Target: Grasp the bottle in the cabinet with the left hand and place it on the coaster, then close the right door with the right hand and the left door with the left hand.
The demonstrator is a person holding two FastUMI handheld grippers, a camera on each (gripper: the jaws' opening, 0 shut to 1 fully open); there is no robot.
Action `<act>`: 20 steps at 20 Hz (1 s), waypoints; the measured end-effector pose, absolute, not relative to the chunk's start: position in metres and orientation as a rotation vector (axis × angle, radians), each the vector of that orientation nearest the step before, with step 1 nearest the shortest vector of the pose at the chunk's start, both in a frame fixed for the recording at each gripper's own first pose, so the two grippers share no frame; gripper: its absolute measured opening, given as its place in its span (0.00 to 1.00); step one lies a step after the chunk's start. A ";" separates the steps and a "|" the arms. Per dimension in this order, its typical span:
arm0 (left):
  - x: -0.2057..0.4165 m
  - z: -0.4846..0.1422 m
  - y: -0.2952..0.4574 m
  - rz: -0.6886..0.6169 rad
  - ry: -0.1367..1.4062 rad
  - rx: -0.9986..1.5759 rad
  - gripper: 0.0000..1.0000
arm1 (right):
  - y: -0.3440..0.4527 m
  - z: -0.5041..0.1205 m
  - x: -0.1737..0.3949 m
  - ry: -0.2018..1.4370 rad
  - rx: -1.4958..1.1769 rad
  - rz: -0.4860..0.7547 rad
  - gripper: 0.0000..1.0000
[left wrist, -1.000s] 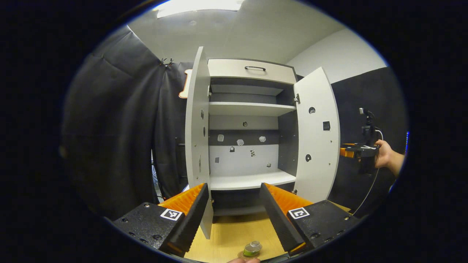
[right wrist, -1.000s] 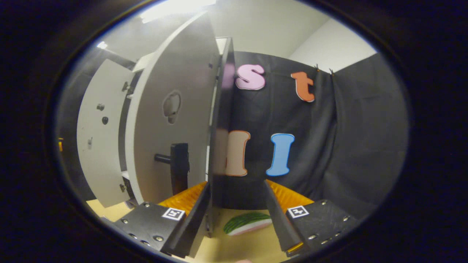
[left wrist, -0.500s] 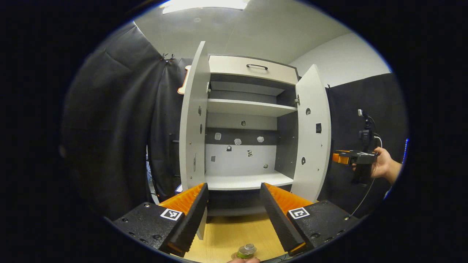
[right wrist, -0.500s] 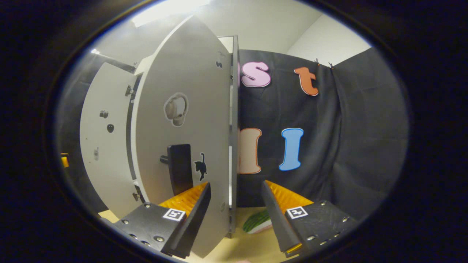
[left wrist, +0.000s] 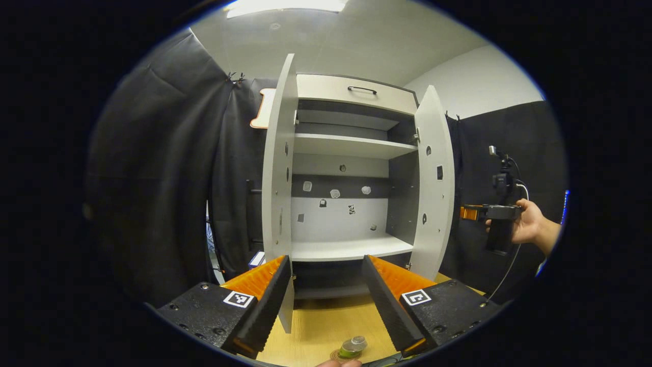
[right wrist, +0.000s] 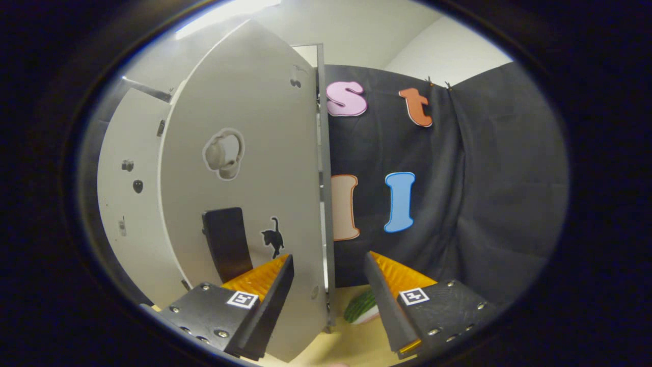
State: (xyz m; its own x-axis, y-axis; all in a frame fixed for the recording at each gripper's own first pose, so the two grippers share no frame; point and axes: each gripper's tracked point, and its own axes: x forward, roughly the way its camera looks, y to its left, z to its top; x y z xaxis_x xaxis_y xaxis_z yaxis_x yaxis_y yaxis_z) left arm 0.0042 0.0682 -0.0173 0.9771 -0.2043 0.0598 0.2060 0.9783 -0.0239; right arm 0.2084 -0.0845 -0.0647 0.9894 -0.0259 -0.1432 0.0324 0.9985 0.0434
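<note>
The small green bottle (left wrist: 351, 347) with a silver cap stands on the coaster (left wrist: 337, 355) on the wooden table, just below my left gripper (left wrist: 326, 306), which is open and holds nothing. The cabinet (left wrist: 346, 168) faces me with bare shelves. Its left door (left wrist: 277, 168) stands wide open and its right door (left wrist: 434, 183) is partly swung in. In the left gripper view my right gripper (left wrist: 464, 212), held by a hand, is just behind that door. My right gripper (right wrist: 326, 300) is open, with the right door's edge (right wrist: 326, 204) passing between its fingers. The door's black handle (right wrist: 224, 242) is at left.
A drawer with a dark handle (left wrist: 361, 89) tops the cabinet. A watermelon-slice toy (right wrist: 360, 307) lies on the table (right wrist: 351, 341) behind the right door. The left door's inner face (right wrist: 127, 204) shows beyond it. Black cloth walls close in both sides.
The right door has swung further towards the cabinet, and the right gripper has gone with it along its edge. The left gripper has shifted slightly; the bottle stays on the coaster.
</note>
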 end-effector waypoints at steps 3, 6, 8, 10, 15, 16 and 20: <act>0.007 -0.018 0.081 -0.192 -0.055 -0.040 0.90 | -0.076 -0.066 0.209 0.137 0.050 -0.040 0.86; 0.005 -0.014 0.095 -0.179 -0.067 -0.040 0.90 | -0.071 -0.069 0.211 0.140 0.063 -0.054 0.87; 0.002 -0.015 0.106 -0.168 -0.070 -0.035 0.90 | -0.071 -0.071 0.211 0.145 0.073 -0.077 0.90; -0.001 -0.023 0.114 -0.168 -0.056 -0.024 0.90 | -0.070 -0.073 0.212 0.152 0.074 -0.102 0.90; -0.004 -0.037 0.132 -0.177 -0.033 -0.027 0.90 | -0.059 -0.076 0.217 0.160 0.087 -0.121 0.90; -0.003 -0.039 0.136 -0.179 -0.021 -0.040 0.90 | -0.056 -0.077 0.218 0.164 0.092 -0.119 0.90; 0.004 -0.040 0.163 -0.155 -0.001 -0.066 0.92 | -0.040 -0.079 0.221 0.161 0.081 -0.120 0.90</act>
State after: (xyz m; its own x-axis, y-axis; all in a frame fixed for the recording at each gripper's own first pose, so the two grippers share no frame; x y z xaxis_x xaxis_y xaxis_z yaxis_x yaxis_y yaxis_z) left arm 0.0044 0.1628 -0.0396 0.9880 -0.1541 0.0059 0.1541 0.9859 -0.0653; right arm 0.2205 -0.0402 -0.0793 0.9799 -0.1125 -0.1649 0.1256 0.9895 0.0710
